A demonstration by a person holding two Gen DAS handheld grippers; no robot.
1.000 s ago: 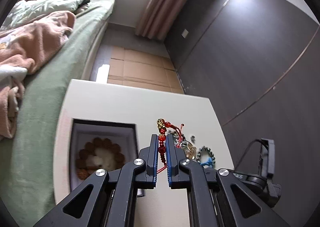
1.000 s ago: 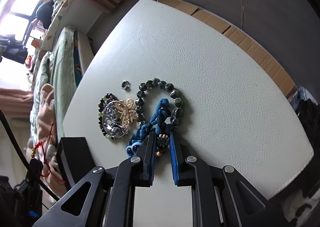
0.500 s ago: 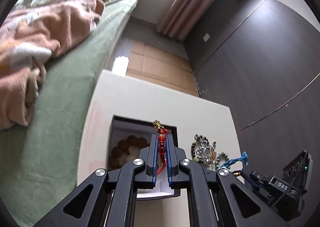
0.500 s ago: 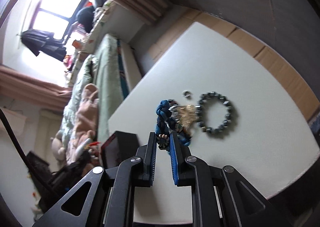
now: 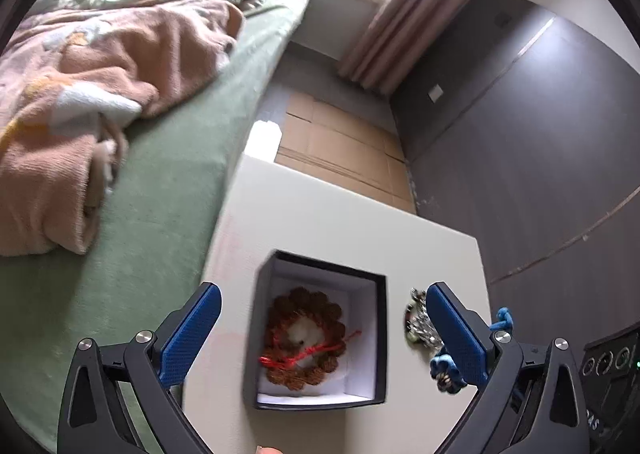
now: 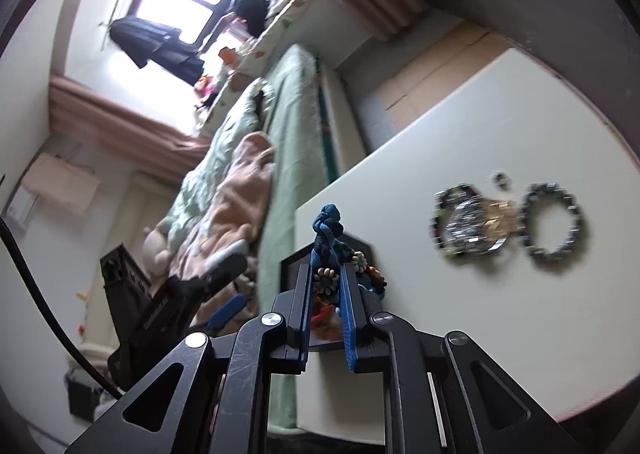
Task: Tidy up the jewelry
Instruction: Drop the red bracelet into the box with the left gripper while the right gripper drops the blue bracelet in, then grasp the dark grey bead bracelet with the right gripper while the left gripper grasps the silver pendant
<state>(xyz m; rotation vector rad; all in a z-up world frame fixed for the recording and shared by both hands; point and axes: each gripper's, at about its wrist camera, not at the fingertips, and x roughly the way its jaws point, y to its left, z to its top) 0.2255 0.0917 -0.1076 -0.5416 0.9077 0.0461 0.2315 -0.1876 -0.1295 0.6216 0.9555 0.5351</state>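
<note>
Between the left gripper's [image 5: 322,330] blue fingers [image 5: 190,332], spread wide w/ nothing in them, sits the black jewelry box [image 5: 320,334] w/ white lining, directly below on the table [image 5: 340,222]. Inside it: a brown bead bracelet [image 5: 306,338] in a ring, w/ the red cord bracelet [image 5: 308,352] lying across its lower half. At 3 o'clock from the box, on the table, a silver-and-bead piece [image 5: 418,324] is partly hidden behind the right-hand finger. At 9 o'clock from the table: the green bed [image 5: 160,194] w/ a pink blanket [image 5: 100,74].

Right gripper [image 6: 326,286]: fingers [image 6: 347,318] clamped on a blue braided bracelet [image 6: 326,230] w/ small flower beads, held up off the table, braid sticking up at 12 o'clock. The box corner shows just behind it. At 3 o'clock, well apart on the table [image 6: 500,314], lie the silver-and-bead piece [image 6: 466,224] and, just beside it, a dark bead bracelet [image 6: 554,220]; a small ring [image 6: 500,180] sits near, at 12 o'clock of them. All blurred.
</note>
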